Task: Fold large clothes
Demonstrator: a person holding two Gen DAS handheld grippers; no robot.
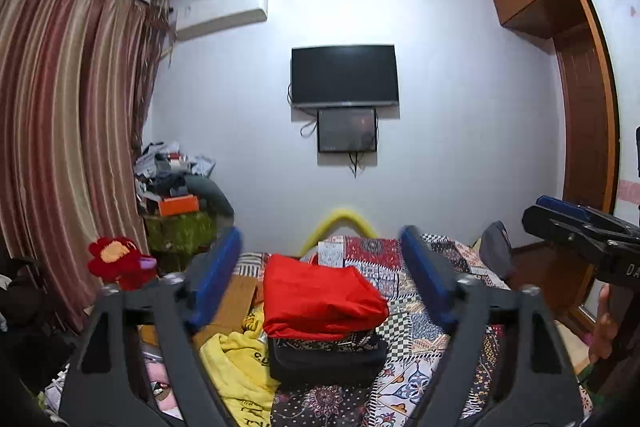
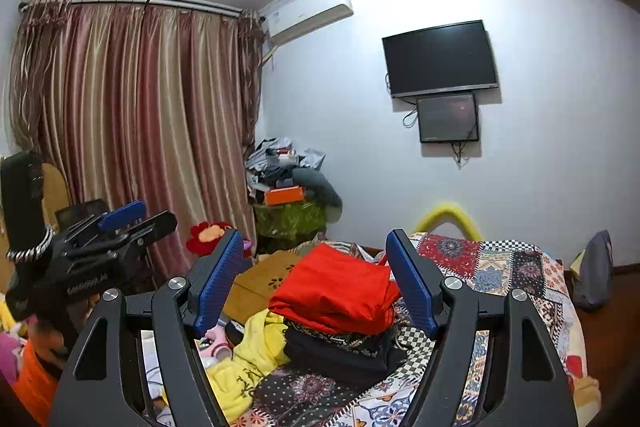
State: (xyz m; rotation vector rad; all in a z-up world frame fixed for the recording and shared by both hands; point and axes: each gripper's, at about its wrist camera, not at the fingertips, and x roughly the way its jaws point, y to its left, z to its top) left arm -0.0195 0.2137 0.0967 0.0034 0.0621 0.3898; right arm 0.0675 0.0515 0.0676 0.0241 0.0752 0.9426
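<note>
A: Grippers?
B: Left gripper (image 1: 324,287) spread wide, nothing between the blue pads. Right gripper (image 2: 316,287) spread too, empty.
A: Clothes?
B: Folded red fabric garment (image 1: 320,301) tops a dark folded stack (image 1: 328,359) on the patchwork-quilt bed (image 1: 424,355); crumpled yellow printed garment (image 1: 236,359) beside it.

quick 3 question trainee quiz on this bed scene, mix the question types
1. True or false: the red folded garment lies on top of the stack of folded clothes.
2. Which colour is the loose garment beside the stack? A) yellow B) green C) white
3. Is anything between the fingers of the left gripper or the right gripper?

Key: 1 true. 2 A. 3 no, both stand open and empty, raised above the bed.
</note>
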